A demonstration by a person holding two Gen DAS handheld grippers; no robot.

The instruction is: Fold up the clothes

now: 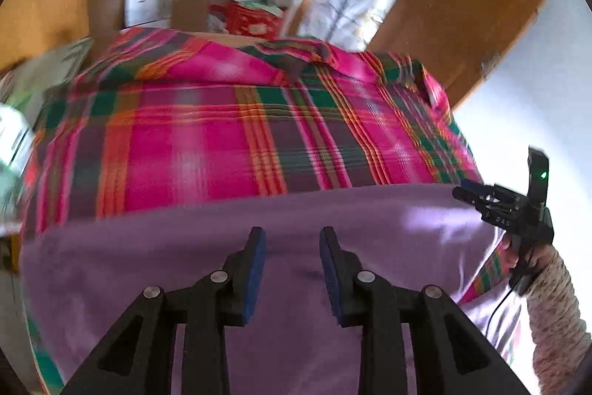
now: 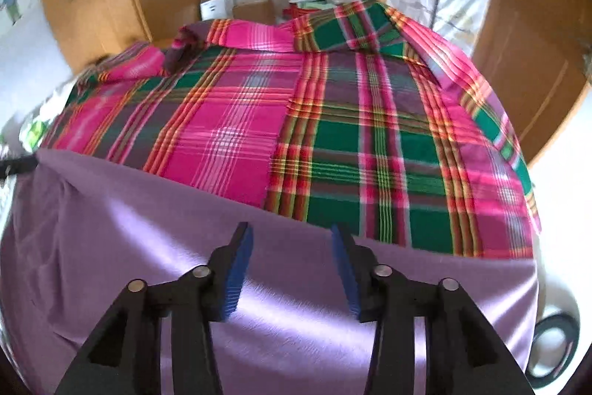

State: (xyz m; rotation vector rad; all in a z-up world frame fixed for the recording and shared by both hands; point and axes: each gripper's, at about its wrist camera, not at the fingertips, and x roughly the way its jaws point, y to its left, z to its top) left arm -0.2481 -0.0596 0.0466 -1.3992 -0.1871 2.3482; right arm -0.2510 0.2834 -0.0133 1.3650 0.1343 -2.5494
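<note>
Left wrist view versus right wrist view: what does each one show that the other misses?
Only the left wrist view shows the right gripper from the side, in the person's hand with a knitted sleeve, at the right edge of the lilac cloth. Only the right wrist view shows a dark ring-shaped object low on the right, and the green plaid panel. Both show open fingers over the lilac cloth, the plaid cover beyond it, and cardboard boxes behind.

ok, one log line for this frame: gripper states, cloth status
left gripper: open, over purple cloth | right gripper: open, holding nothing | purple cloth: spread flat on plaid cover | fold: not started
</note>
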